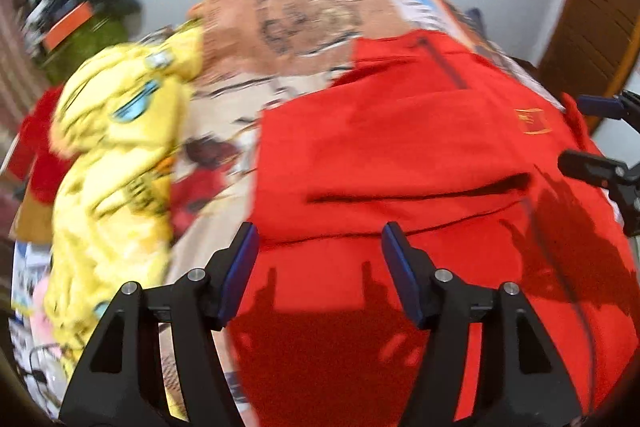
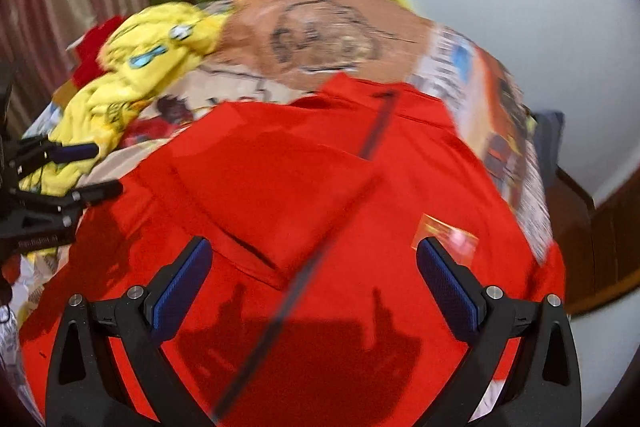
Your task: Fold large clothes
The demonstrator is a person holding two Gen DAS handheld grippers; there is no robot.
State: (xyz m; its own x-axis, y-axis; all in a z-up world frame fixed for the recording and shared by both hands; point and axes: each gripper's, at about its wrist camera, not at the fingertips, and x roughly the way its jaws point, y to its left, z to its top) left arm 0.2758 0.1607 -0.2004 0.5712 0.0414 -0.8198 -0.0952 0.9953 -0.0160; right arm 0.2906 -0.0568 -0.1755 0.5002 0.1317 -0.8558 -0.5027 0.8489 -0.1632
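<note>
1 red garment (image 1: 420, 163) spread flat on printed bed cover (image 1: 288, 27), dark zipper (image 2: 376, 131) down its middle, small badge (image 1: 532, 121) on chest. 1 crumpled yellow garment (image 1: 116, 155) left of it, apart, bare cover between. 2 tongs: left tongs (image 1: 316, 247) spread, nothing between pads, over garment's near left edge; right tongs (image 2: 312, 263) spread wide, empty, above garment's middle. Garment's right edge near bed's side; plain wall beyond

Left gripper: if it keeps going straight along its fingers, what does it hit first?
Most likely the red garment, which lies spread directly ahead of the open left gripper, nothing between them. Depth is blurred.
</note>
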